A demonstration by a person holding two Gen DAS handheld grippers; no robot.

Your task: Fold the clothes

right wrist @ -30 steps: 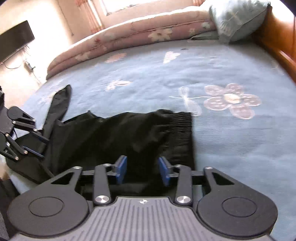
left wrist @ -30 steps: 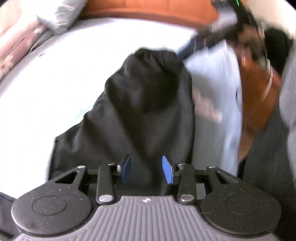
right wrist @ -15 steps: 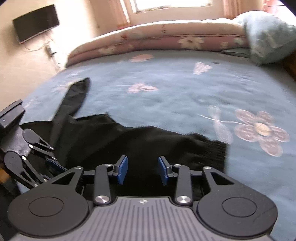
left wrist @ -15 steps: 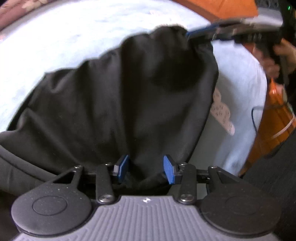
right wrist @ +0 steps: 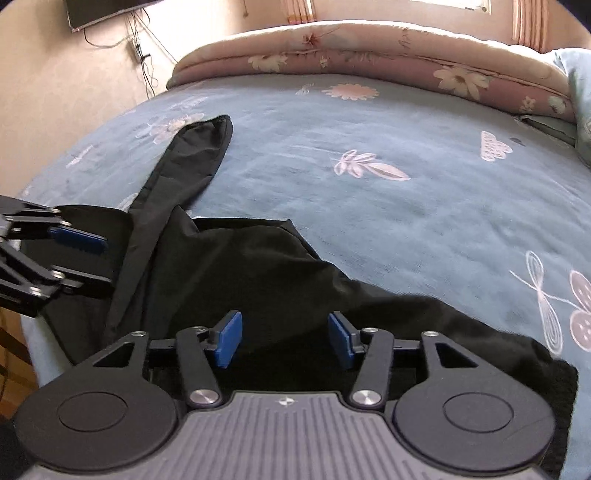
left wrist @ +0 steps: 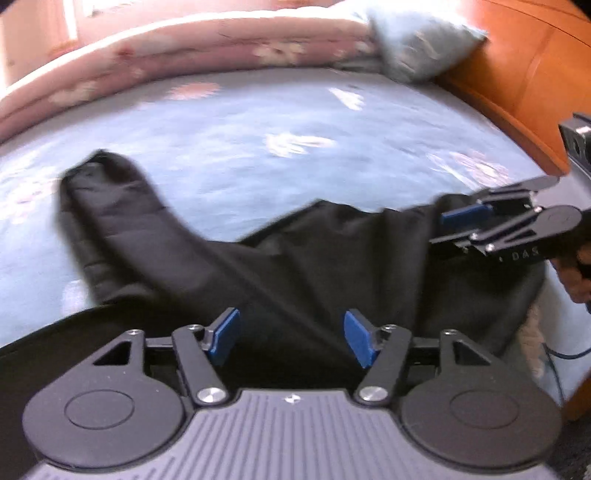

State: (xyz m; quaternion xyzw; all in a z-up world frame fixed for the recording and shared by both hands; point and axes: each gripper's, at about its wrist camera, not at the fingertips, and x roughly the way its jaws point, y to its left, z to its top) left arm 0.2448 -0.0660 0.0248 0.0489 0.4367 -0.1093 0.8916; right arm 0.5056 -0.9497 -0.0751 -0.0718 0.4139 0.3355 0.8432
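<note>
We see black trousers (right wrist: pixel 229 266) lying crumpled along the near edge of the bed (right wrist: pixel 369 206), one leg stretched out toward the bed's far left corner, the elastic waistband at the near right. Our left claw (left wrist: pixel 291 341) stands spread, its jaws having just been opening, with black cloth beneath and between the blue pads (left wrist: pixel 225 334) but not pinched. Our right claw (right wrist: pixel 284 338) is likewise spread, its jaws also just opened wider, hovering over the trousers near the waistband with nothing gripped.

The left wrist view alone shows the wooden headboard (left wrist: pixel 517 85) at the right edge of the bed, a pale blue pillow (left wrist: pixel 417 40) in the far right corner and a hand (left wrist: pixel 576 273) holding the right claw. The right wrist view alone shows a dark screen (right wrist: pixel 99 11) on the beige wall with cables hanging below it.

The bedsheet is blue with pale flowers, and a rolled pink floral quilt (right wrist: pixel 369 48) lies along the far edge, under a bright window
</note>
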